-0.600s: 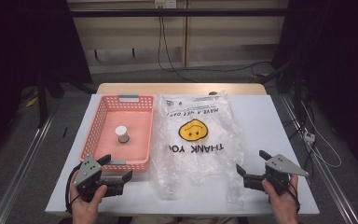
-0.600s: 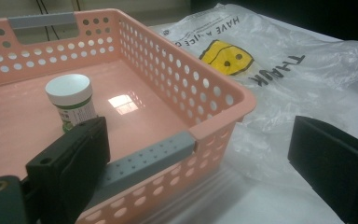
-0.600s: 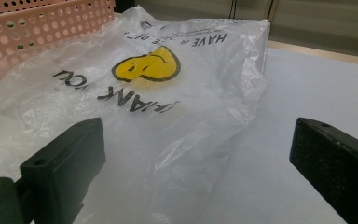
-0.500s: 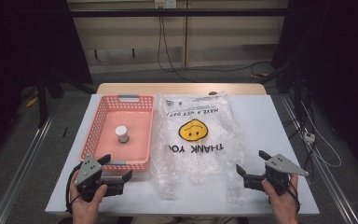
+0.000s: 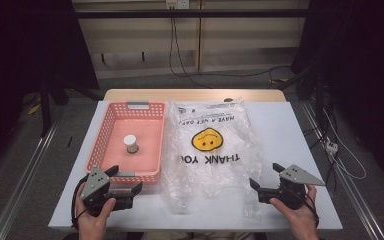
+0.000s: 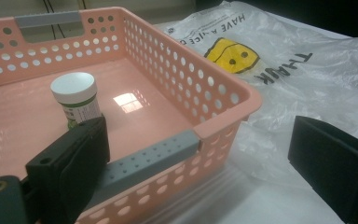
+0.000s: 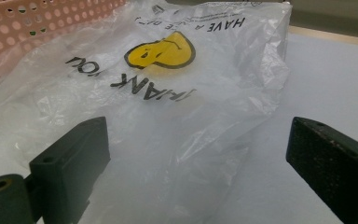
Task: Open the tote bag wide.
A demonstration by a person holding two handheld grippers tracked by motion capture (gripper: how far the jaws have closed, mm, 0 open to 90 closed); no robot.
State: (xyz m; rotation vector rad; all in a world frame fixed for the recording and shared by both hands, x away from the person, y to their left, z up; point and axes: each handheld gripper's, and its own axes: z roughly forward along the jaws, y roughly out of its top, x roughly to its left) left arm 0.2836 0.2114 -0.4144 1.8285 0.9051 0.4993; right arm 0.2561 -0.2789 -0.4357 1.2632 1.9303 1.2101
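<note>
Here we hold both grippers at the near edge of the table, jaws spread wide and nothing between them. The left gripper sits just in front of the pink basket, at its near right corner; its own view looks over the grey handle of the near wall and into the basket, where a small bottle with a white cap stands upright on the floor, apart from every wall. From our left jaws the bottle lies ahead and a little to the left, beyond the basket's wall, so we judge a reach would have to go up and over the rim.

The right gripper rests beside the near right corner of the clear plastic bag, which lies flat with its long axis running away from us, its smiley print and lettering facing the far side. In the right gripper view the crumpled near end of the bag lies straight ahead between the jaws but untouched. We judge the left hand nearer the bottle, the right nearer the bag.
</note>
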